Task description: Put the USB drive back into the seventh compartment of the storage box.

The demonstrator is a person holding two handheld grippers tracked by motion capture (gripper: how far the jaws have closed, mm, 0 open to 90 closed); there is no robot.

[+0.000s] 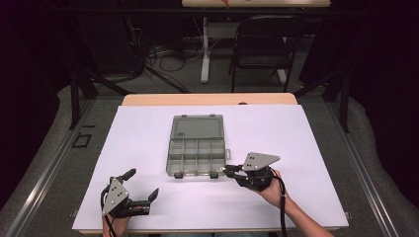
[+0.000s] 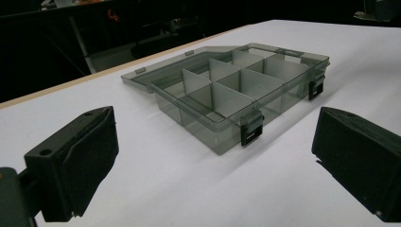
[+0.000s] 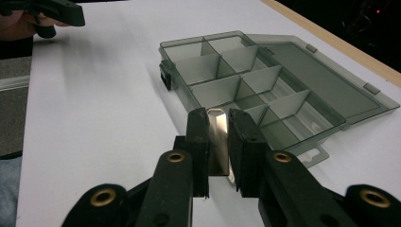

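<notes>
- While right gripper (image 3: 218,142) pinches a small clear plastic divider (image 3: 217,137) at open grey compartment box (image 1: 196,148) near-right corner, not yet slotted.
- Left gripper (image 1: 141,185) jaws wide, idle near-left.

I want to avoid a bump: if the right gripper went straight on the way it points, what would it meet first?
Most likely the organizer box. The right gripper, shut on a small flat metal piece, points at the box's near corner, so the piece would probably meet the front wall or pass just over it; depth is unclear.
</notes>
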